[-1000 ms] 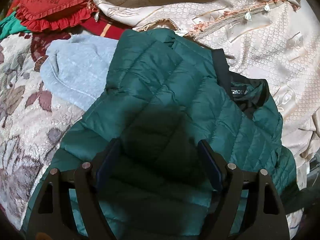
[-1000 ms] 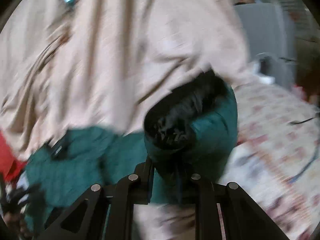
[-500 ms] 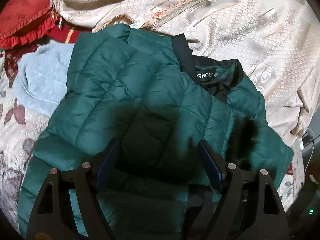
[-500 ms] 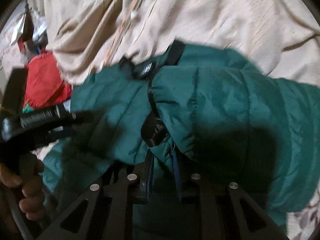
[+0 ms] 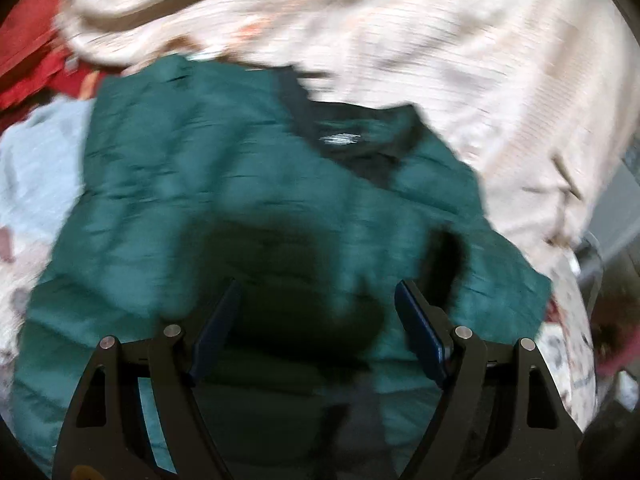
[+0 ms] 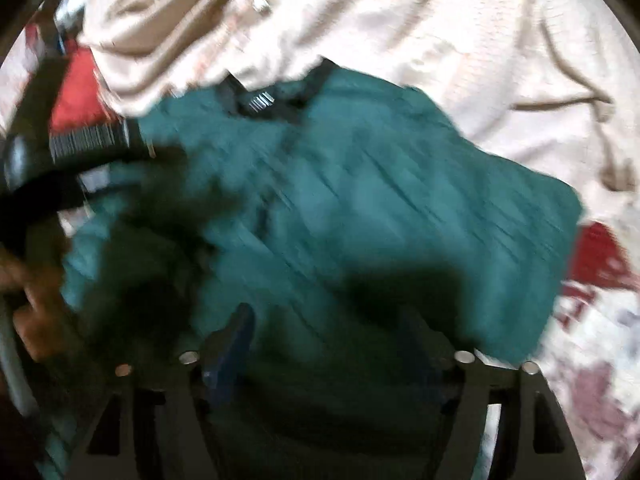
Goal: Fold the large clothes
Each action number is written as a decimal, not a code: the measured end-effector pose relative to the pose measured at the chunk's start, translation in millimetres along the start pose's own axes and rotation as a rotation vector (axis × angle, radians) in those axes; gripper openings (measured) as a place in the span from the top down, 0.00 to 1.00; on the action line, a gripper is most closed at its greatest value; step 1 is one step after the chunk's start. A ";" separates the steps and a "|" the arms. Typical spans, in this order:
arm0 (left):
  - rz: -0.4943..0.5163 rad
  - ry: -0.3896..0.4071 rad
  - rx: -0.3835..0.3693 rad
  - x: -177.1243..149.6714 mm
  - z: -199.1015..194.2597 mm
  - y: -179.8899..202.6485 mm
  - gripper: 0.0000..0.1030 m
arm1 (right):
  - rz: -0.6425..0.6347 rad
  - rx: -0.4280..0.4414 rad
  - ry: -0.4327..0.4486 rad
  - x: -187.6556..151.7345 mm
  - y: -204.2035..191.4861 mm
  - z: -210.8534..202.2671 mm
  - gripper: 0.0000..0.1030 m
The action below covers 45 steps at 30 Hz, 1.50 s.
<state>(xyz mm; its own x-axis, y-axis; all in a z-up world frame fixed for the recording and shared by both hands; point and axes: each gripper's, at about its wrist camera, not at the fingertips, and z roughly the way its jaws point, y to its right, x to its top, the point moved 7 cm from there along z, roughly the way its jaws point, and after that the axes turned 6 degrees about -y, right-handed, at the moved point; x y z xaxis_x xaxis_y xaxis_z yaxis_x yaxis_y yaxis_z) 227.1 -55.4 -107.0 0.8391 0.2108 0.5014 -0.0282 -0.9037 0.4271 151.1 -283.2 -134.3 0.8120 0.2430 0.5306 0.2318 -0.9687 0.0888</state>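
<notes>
The dark green quilted puffer jacket (image 5: pixel 248 200) lies spread on a bed, on a floral bedspread (image 6: pixel 600 360); its black-lined collar (image 5: pixel 352 136) points toward a cream embroidered cloth (image 5: pixel 440 40) heaped at the far side; a pale blue garment (image 5: pixel 36 160) lies beside it on the left; a red ruffled cushion (image 5: pixel 28 52) sits in the far corner.

Handling, as judged: the jacket is light, soft and puffy; its filling springs back, so a fold is likely to lift unless pressed flat; the smooth shell looks slippery, so a shallow pinch may slide off. Best hold: a hem, cuff or seamed edge, where the layers are thin enough to sit fully between the pads; avoid the thick quilted middle.

Left gripper (image 5: pixel 316 320): jaws stand wide with nothing between them; it hovers over the near half of the jacket, angled steeply downward; in the right wrist view the person's hand (image 6: pixel 32 312) carrying it shows at the left edge.

Right gripper (image 6: pixel 332 340): its jaws have just been opening; they now stand well apart above the jacket's folded-over panel (image 6: pixel 400 200); no fabric is pinched between the pads; it points steeply down at the garment. Both views are blurred; fine detail of the pads cannot be read.
</notes>
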 end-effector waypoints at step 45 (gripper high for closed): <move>-0.119 0.077 0.104 30.8 -51.8 -108.1 0.93 | 0.302 0.013 0.021 -0.8 90.0 -11.4 0.01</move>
<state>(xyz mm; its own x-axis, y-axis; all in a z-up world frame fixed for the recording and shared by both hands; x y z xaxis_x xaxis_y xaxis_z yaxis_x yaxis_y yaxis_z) 227.8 68.2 -98.7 0.7893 0.3429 0.5094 0.1287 -0.9035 0.4087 165.2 -371.2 -117.1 0.8340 -0.0568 0.5488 -0.0113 -0.9962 -0.0860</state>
